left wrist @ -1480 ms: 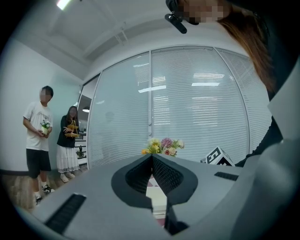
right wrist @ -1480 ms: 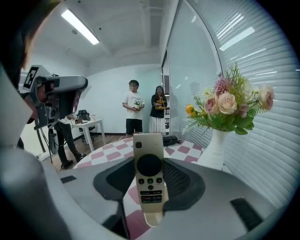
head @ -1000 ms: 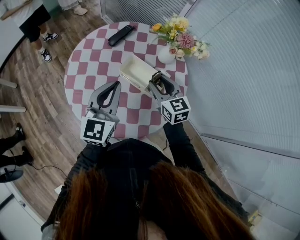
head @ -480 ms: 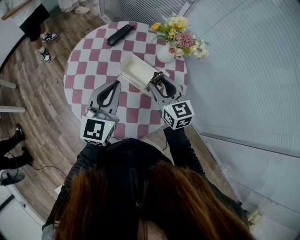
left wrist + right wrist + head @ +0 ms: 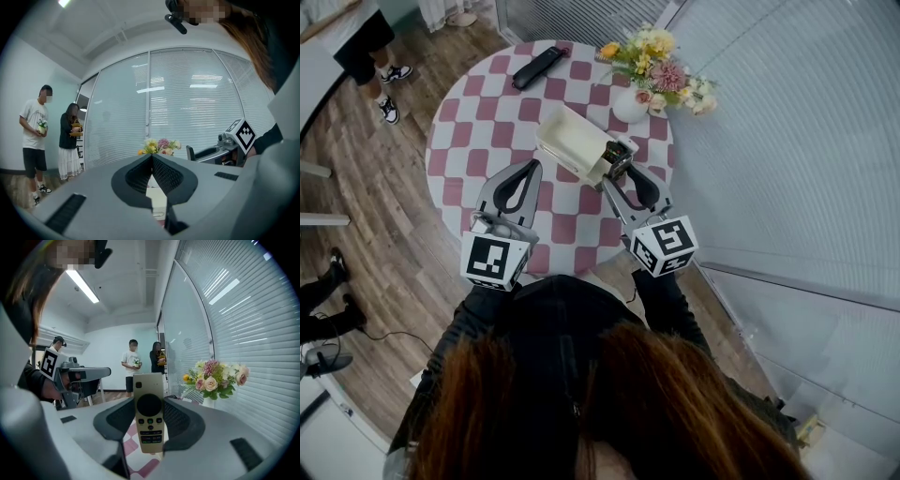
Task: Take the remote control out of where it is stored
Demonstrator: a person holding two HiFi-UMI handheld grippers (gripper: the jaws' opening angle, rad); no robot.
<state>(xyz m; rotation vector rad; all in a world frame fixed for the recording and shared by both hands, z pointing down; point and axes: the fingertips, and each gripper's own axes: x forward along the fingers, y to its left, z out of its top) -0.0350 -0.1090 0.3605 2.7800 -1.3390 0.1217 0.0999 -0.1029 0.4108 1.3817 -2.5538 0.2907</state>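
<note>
A cream remote control (image 5: 149, 411) with a black round pad stands upright between the jaws of my right gripper (image 5: 149, 401), which is shut on it. In the head view the remote (image 5: 619, 157) hangs just off the near right end of an open white box (image 5: 567, 141) on the round checkered table (image 5: 487, 103). My left gripper (image 5: 531, 169) hovers over the table to the left of the box, jaws shut with nothing between them. Its closed tips (image 5: 151, 157) point level toward the box (image 5: 157, 199).
A long black object (image 5: 536, 68) lies at the table's far edge. A white vase of flowers (image 5: 636, 98) stands at the far right, close behind the box. Glass walls with blinds (image 5: 787, 141) run along the right. People stand across the room (image 5: 35, 140).
My right gripper has risen and drawn back toward me with the remote in it, away from the box. The left gripper has stayed still.
</note>
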